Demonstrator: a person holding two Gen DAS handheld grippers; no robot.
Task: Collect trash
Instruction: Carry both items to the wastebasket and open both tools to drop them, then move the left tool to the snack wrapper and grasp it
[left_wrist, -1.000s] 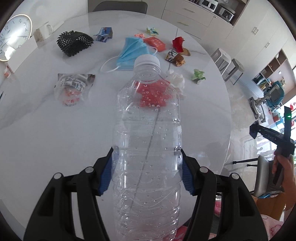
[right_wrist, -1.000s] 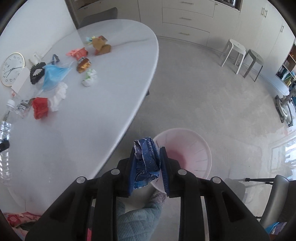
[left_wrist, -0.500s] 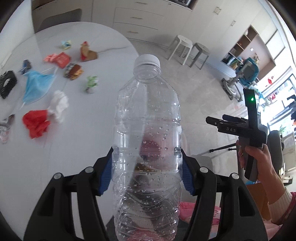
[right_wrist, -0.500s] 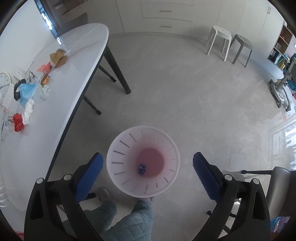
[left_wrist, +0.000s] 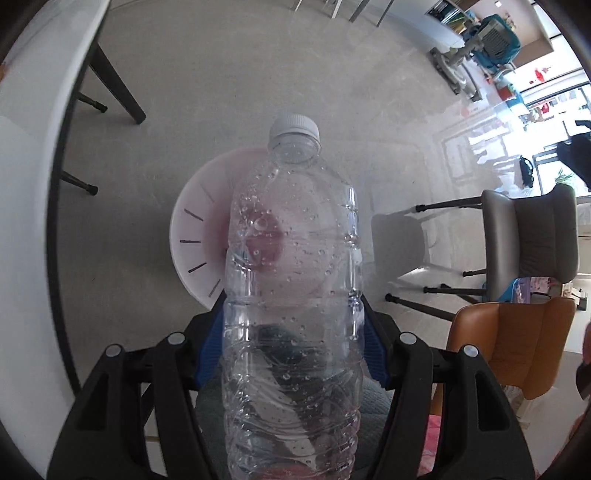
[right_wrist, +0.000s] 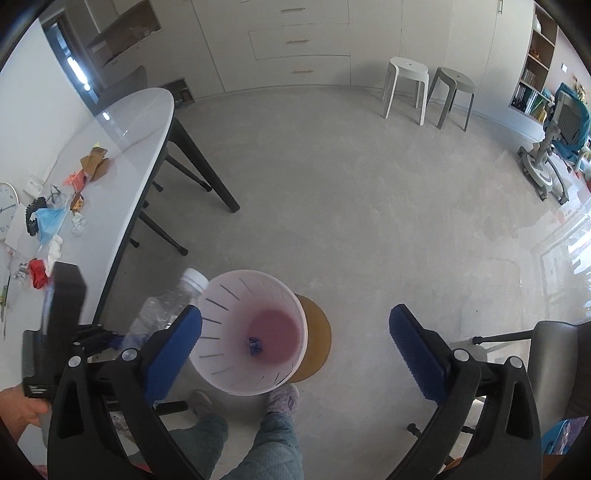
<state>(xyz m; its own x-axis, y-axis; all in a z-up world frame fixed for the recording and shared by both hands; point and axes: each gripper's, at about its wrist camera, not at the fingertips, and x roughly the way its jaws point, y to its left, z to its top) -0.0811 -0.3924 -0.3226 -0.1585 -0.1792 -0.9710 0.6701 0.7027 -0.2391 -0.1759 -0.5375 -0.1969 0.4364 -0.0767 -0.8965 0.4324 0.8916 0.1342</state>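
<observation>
A clear plastic bottle (left_wrist: 291, 280) with a white cap was clamped between the blue pads of the left gripper (left_wrist: 291, 347), above the pink bin (left_wrist: 192, 236) on the floor. In the right wrist view, its capped end was seen just beside the bin's rim. The jaws of the right gripper (right_wrist: 295, 332) were still opening, almost fully spread, with nothing between them. A small blue wrapper (right_wrist: 255, 345) was lying at the bottom of the bin. More trash (right_wrist: 55, 221) was left on the white table (right_wrist: 122, 147).
</observation>
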